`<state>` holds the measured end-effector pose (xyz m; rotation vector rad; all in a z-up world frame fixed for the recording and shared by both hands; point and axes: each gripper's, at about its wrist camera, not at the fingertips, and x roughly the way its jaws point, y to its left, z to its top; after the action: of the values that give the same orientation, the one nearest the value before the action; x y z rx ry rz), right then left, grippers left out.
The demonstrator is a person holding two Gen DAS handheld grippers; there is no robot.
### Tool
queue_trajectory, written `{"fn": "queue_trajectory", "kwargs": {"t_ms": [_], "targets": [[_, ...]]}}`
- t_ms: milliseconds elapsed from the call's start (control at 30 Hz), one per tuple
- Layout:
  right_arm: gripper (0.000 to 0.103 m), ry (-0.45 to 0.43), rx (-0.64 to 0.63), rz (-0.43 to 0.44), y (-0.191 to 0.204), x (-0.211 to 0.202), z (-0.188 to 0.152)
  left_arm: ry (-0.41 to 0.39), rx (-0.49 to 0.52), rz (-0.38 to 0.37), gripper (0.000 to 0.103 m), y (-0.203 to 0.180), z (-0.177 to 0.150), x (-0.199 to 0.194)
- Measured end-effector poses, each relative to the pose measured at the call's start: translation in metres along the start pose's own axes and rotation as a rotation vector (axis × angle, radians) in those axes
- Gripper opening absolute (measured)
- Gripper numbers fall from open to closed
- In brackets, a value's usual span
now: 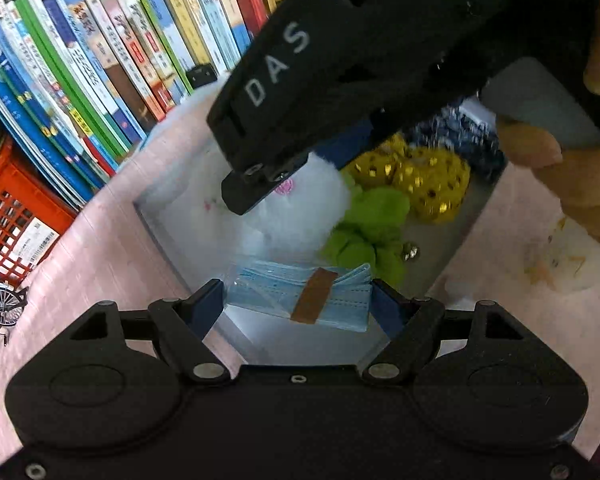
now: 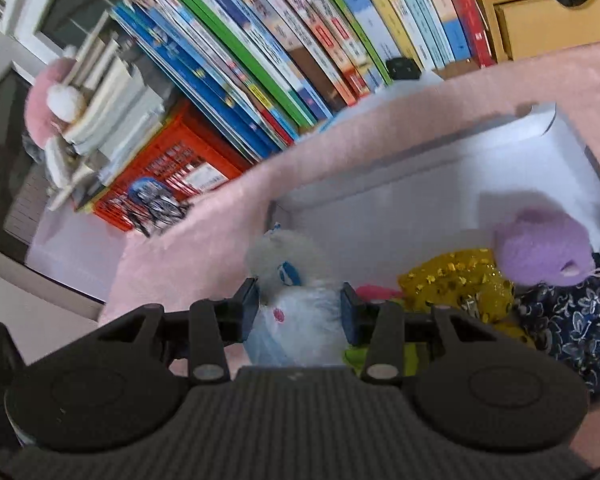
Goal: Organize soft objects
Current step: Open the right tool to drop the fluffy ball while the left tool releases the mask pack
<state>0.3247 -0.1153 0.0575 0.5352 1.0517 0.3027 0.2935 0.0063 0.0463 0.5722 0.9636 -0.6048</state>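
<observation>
I hold a pair of tongs in each hand above a white box that sits on a pink fuzzy cloth, with a row of leaning books behind it.

My left gripper has its blue pads pressed against both ends of a stack of blue face masks bound by a brown band, jaws fairly wide because the stack is wide. It hangs over the near edge of the box.

My right gripper is closed on a white fluffy plush wrapped in clear plastic, squeezing it narrow, just over the box's left inner corner.

Already inside the box lie a gold sequinned ball toy, a green plush, a purple plush and a dark floral fabric piece.

To do this step well, I judge that I should lower each item into the bare left part of the box, keep my two tongs from colliding since they are close together, and let go only once each item rests on the floor, so the masks stay stacked flat.
</observation>
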Motion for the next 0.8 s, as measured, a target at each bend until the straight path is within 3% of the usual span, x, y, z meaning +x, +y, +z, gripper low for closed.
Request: {"fn": "queue_trajectory", "kwargs": {"t_ms": [300,800], "targets": [[0.046,0.024,-0.065,-0.058,0.0,0.002,-0.004,0.025,-0.008,0.009,0.077,0.004,-0.002,0.01],[0.046,0.042,-0.028,-0.09,-0.023,0.006,-0.006,0.026,-0.021,0.02,0.077,0.006,-0.003,0.01]]}}
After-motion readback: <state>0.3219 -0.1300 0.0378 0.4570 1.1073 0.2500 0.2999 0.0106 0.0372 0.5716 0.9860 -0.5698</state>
